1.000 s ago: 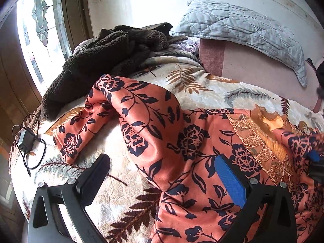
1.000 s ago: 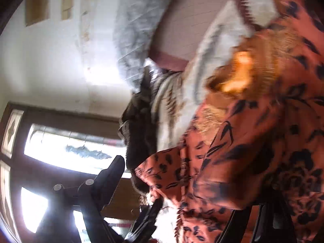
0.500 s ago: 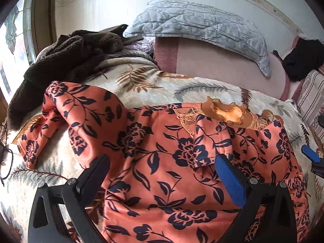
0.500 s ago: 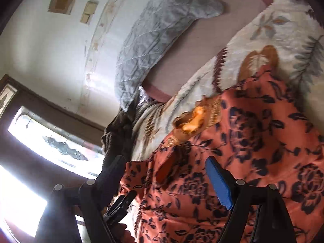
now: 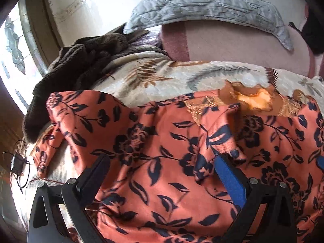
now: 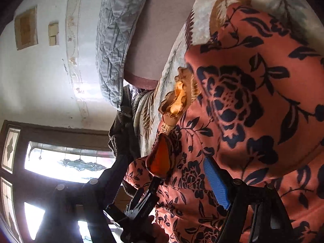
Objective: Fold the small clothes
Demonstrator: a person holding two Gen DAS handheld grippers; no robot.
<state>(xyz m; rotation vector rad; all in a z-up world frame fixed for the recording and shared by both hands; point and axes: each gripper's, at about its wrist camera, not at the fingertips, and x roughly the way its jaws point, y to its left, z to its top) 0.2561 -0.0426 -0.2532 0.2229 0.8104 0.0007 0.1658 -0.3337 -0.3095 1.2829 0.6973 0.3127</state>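
well, on my left wrist view the orange floral garment (image 5: pixel 154 158) lies spread over the leaf-print bedspread (image 5: pixel 162 75) and fills the lower 2 thirds of the frame, its gold-trimmed neckline (image 5: pixel 253 99) at the right of centre. my left gripper (image 5: pixel 162 174) sits low over it with the jaws apart: the black finger at lower left and the blue pad (image 5: pixel 228 180) at lower right stand wide, cloth lying flat between them and a folded flap of the garment touching the blue pad's tip. i can't see any pinch there. a dark brown fleece (image 5: pixel 81 64) is heaped at the upper left, a grey quilted pillow (image 5: pixel 212 6) runs along the top, and a small black device with a cord (image 5: pixel 17 164) lies at the far left edge.

on the right wrist view the garment (image 6: pixel 243 111) fills the right half of a rolled frame. my right gripper (image 6: pixel 162 180) has its jaws apart too; they've just been narrowing slightly, with cloth in the gap but neither pad pressing on it. the left gripper (image 6: pixel 141 198) pokes in at bottom centre, and the stained-glass window (image 6: pixel 66 162) glows at lower left
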